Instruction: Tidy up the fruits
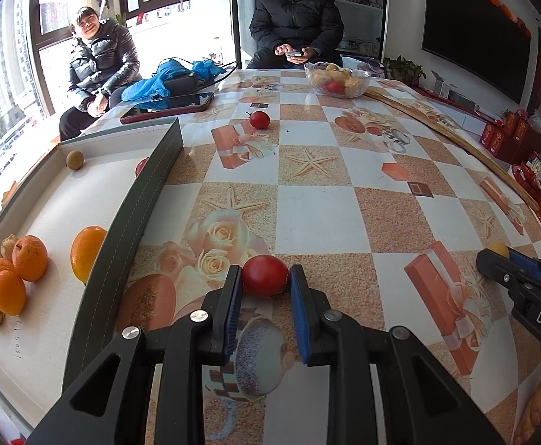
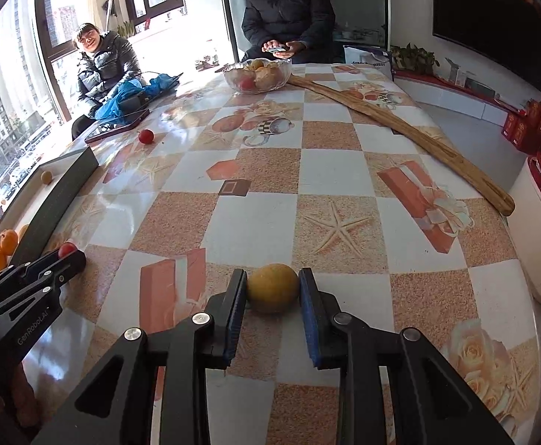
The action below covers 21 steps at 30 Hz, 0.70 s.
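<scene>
My left gripper (image 1: 265, 278) is shut on a red round fruit (image 1: 264, 275) just above the patterned table, right of the open box (image 1: 40, 222). The box holds several oranges (image 1: 29, 257), a brown fruit (image 1: 75, 158) and a partly hidden red one (image 1: 141, 166). My right gripper (image 2: 272, 289) is shut on a yellow round fruit (image 2: 272, 287) at table level. The left gripper also shows in the right wrist view (image 2: 62, 259), and the right gripper in the left wrist view (image 1: 500, 256). Another red fruit (image 1: 259, 119) lies loose farther back.
A glass bowl (image 1: 339, 81) of fruit stands at the far edge. A long wooden stick (image 2: 400, 126) lies along the right side. A phone (image 1: 166, 107) and blue bag (image 1: 170, 78) lie at the back left. Two people sit behind the table.
</scene>
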### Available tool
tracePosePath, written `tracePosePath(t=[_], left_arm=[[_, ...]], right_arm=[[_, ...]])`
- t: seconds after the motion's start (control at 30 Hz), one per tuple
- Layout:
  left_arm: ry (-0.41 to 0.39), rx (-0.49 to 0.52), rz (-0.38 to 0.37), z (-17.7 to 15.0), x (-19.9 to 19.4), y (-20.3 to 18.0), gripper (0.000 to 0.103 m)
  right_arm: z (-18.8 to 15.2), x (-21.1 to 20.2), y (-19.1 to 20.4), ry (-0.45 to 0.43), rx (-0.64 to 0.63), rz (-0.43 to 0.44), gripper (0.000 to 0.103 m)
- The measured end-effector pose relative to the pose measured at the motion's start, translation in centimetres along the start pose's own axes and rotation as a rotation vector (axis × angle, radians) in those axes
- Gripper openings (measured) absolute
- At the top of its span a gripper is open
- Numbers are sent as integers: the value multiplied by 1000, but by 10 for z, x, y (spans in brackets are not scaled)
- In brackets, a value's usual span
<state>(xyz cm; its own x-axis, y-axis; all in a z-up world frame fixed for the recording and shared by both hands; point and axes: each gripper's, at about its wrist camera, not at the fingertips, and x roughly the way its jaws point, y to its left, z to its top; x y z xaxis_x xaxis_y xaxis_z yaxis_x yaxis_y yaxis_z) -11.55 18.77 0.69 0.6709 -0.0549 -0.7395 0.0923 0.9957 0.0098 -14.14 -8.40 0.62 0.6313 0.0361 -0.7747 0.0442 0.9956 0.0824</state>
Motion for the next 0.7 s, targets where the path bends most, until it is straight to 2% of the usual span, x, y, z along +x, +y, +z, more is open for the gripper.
tracePosePath(t=[0.7], left_arm=[[0, -1, 0, 0, 0, 0, 28]], right_arm=[[0, 0, 0, -1, 5, 5, 30]])
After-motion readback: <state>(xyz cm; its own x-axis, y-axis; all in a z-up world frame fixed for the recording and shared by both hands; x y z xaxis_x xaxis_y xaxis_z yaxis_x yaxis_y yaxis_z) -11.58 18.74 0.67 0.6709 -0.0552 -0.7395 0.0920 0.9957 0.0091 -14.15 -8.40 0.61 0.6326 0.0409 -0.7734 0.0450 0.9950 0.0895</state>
